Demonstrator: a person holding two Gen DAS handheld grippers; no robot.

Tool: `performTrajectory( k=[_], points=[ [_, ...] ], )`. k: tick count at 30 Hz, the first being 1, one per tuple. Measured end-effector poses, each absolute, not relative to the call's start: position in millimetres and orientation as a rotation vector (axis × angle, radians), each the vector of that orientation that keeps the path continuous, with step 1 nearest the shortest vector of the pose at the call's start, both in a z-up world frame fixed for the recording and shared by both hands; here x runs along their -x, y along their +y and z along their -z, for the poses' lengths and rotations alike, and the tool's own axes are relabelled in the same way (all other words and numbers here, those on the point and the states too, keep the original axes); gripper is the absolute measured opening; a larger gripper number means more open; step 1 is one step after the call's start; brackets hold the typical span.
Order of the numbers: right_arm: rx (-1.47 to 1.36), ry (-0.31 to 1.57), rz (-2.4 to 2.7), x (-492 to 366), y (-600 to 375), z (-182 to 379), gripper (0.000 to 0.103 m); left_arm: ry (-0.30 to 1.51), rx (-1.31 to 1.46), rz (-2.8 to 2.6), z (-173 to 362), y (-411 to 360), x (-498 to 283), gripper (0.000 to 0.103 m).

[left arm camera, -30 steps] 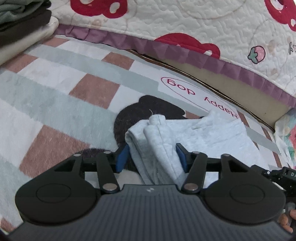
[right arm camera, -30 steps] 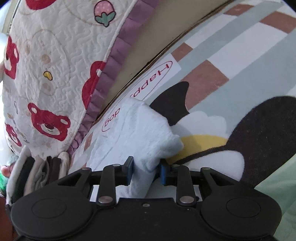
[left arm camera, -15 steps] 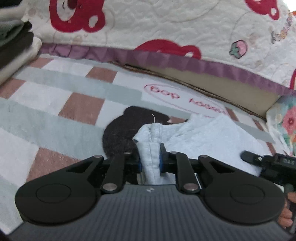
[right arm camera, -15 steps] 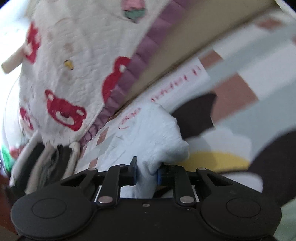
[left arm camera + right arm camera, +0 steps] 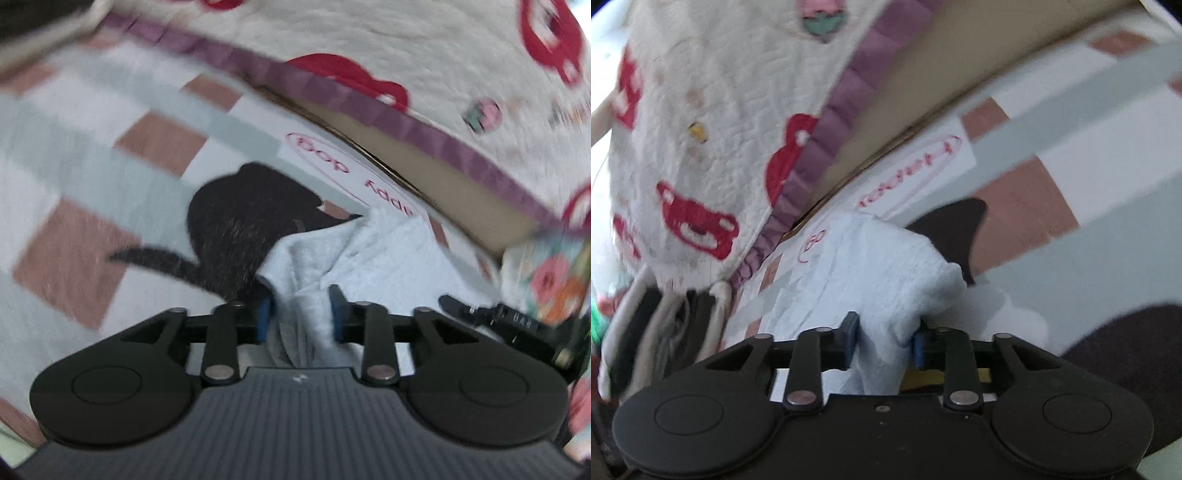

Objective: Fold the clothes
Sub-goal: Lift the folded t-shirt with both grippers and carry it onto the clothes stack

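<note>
A pale blue-grey garment (image 5: 373, 254) lies bunched on the checked rug. My left gripper (image 5: 298, 315) has a fold of it between its blue pads, with the jaws a little apart. My right gripper (image 5: 884, 338) has the other end of the same garment (image 5: 871, 266) between its pads, jaws also a little apart. The right gripper's black body (image 5: 506, 319) shows at the right edge of the left wrist view.
A quilted bear-print bedspread (image 5: 424, 55) with a purple frill hangs along the far side. A stack of folded clothes (image 5: 661, 332) stands at the left in the right wrist view. A floral fabric (image 5: 550, 277) lies at the right. The rug (image 5: 110, 177) spreads to the left.
Both grippers shut tightly on the garment half a second ago; now both pairs of jaws have widened slightly. Both cameras have shifted and the views are blurred by motion.
</note>
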State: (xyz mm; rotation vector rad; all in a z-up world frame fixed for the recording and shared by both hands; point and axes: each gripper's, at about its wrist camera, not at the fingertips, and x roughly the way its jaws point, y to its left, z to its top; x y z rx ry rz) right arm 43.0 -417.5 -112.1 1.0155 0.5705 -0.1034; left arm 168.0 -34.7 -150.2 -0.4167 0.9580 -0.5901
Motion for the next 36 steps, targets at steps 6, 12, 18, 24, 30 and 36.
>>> performTrajectory(
  k=[6,12,18,24,30,36],
  points=[
    [-1.035,0.537,0.077,-54.0,-412.4,105.2,0.023,0.879,0.313,0.579,140.0,-43.6,-156.0,0.014],
    [-0.798,0.497,-0.008,-59.7,-391.3,34.3,0.022,0.810,0.358,0.543,101.6,-26.8,-142.3,0.014],
    [-0.635,0.428,-0.122,-78.5,-345.4,-49.5,0.021,0.675,0.365,0.501,44.3,14.9,-129.3,0.013],
    [-0.589,0.397,-0.301,-119.7,-278.1,-117.2,0.021,0.521,0.348,0.396,-27.4,107.0,-127.0,0.013],
    [-0.564,0.407,-0.515,-190.0,-187.9,-166.3,0.021,0.405,0.229,0.285,-102.7,200.9,-140.9,0.013],
    [-0.542,0.399,-0.713,-275.6,-97.5,-202.5,0.021,0.383,0.181,0.132,-152.7,266.0,-191.2,0.013]
  ],
)
